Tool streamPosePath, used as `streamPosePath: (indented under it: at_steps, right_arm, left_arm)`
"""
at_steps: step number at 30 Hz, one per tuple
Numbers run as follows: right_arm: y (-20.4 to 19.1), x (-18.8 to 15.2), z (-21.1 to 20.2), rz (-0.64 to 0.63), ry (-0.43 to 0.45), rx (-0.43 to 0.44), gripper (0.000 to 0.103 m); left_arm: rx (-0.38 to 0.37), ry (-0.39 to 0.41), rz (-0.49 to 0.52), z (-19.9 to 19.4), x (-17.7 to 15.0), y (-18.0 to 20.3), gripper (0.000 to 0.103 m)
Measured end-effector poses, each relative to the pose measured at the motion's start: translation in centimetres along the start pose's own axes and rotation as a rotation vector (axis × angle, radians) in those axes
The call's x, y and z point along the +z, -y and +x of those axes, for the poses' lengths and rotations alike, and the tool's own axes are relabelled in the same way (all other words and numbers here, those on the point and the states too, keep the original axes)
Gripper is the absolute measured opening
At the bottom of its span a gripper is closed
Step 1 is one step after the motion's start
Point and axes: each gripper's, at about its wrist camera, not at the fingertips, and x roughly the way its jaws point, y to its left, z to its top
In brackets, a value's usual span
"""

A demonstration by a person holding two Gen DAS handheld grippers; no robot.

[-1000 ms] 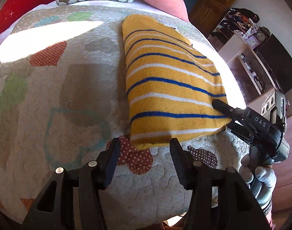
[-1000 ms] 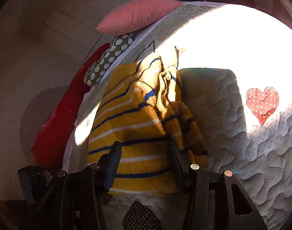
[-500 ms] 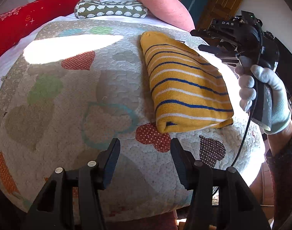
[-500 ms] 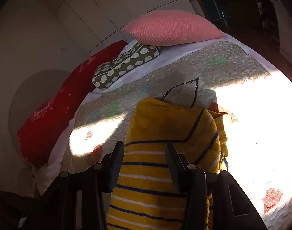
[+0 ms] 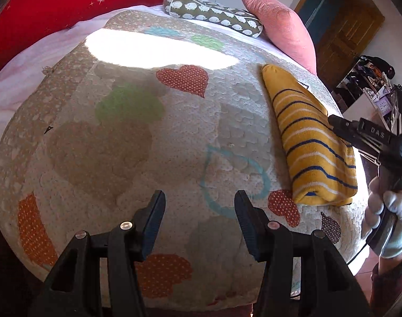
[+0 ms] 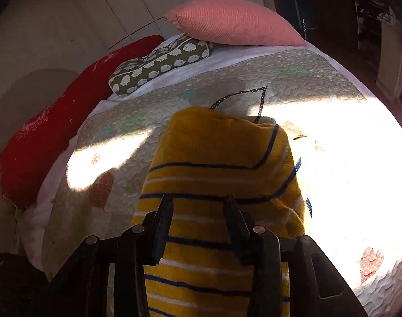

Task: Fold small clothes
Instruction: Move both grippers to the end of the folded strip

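A folded yellow sweater with blue and white stripes (image 5: 310,142) lies on the quilted bed cover (image 5: 148,145), at the right side in the left wrist view. My left gripper (image 5: 199,211) is open and empty, well to the left of the sweater above the quilt's near part. My right gripper (image 5: 338,126) reaches over the sweater's right edge in that view. In the right wrist view the sweater (image 6: 219,158) fills the middle, and my right gripper (image 6: 198,211) hovers open right above it with nothing between its fingers.
A red cushion (image 5: 69,8), a green patterned bolster (image 5: 214,13) and a pink pillow (image 5: 280,26) line the head of the bed. A wooden door (image 5: 343,34) and cluttered shelves (image 5: 372,79) stand beyond the bed's right edge. Bright sun patches fall on the quilt.
My left gripper has drawn back and swung left, so the sweater now sits far right in its view. My right gripper lifted off the sweater's near edge, then came down low over it.
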Motion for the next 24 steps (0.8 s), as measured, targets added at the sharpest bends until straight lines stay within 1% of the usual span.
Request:
streamPosePath:
  at_steps: [4, 6, 7, 9, 10, 11, 13, 16, 18, 20, 23, 24]
  right_arm:
    - [-3.8, -5.1, 0.1, -0.165, 0.02, -0.032, 0.041]
    - [-4.1, -7.7, 0.4, -0.19, 0.004, -0.047, 0.041]
    - [-4.0, -8.9, 0.5, -0.207, -0.013, -0.072, 0.041]
    - [-3.2, -10.5, 0.2, -0.238, -0.01, -0.128, 0.041]
    - [-2.5, -10.8, -0.2, -0.233, -0.012, -0.15, 0.039]
    - [-1.8, -10.9, -0.7, -0.206, -0.016, -0.151, 0.038]
    - [-1.0, -10.5, -2.6, -0.135, -0.005, -0.16, 0.038]
    - [-2.2, -9.9, -5.4, -0.151, 0.093, -0.102, 0.038]
    - [-3.0, -9.5, -5.8, -0.149, 0.128, -0.045, 0.04]
    - [-3.1, -9.4, -4.6, -0.114, 0.105, 0.01, 0.04]
    - [-1.4, -9.7, -1.5, -0.018, 0.026, 0.009, 0.041]
    - [-0.7, -10.1, -1.0, 0.012, 0.021, -0.001, 0.041]
  left_arm:
    - [0.013, -0.004, 0.007, -0.5, -0.5, 0.1, 0.053]
    - [0.015, 0.001, 0.023, -0.9, -0.8, 0.4, 0.053]
    - [0.018, 0.004, 0.031, -1.1, -1.0, 0.6, 0.054]
    - [0.021, 0.003, 0.041, -1.2, -1.2, 0.8, 0.055]
    - [0.02, 0.0, 0.043, -1.1, -1.3, 1.0, 0.055]
    - [0.019, -0.003, 0.043, -1.1, -1.3, 1.1, 0.055]
    - [0.021, -0.004, 0.054, -0.9, -1.4, 1.6, 0.055]
    - [0.027, -0.002, 0.073, -0.7, -1.6, 2.5, 0.055]
    - [0.03, -0.002, 0.094, -0.6, -1.8, 3.1, 0.055]
    - [0.044, 0.012, 0.12, -0.8, -2.1, 3.6, 0.055]
    - [0.07, 0.048, 0.162, -1.5, -2.5, 4.2, 0.055]
    - [0.077, 0.058, 0.175, -1.6, -2.6, 4.4, 0.055]
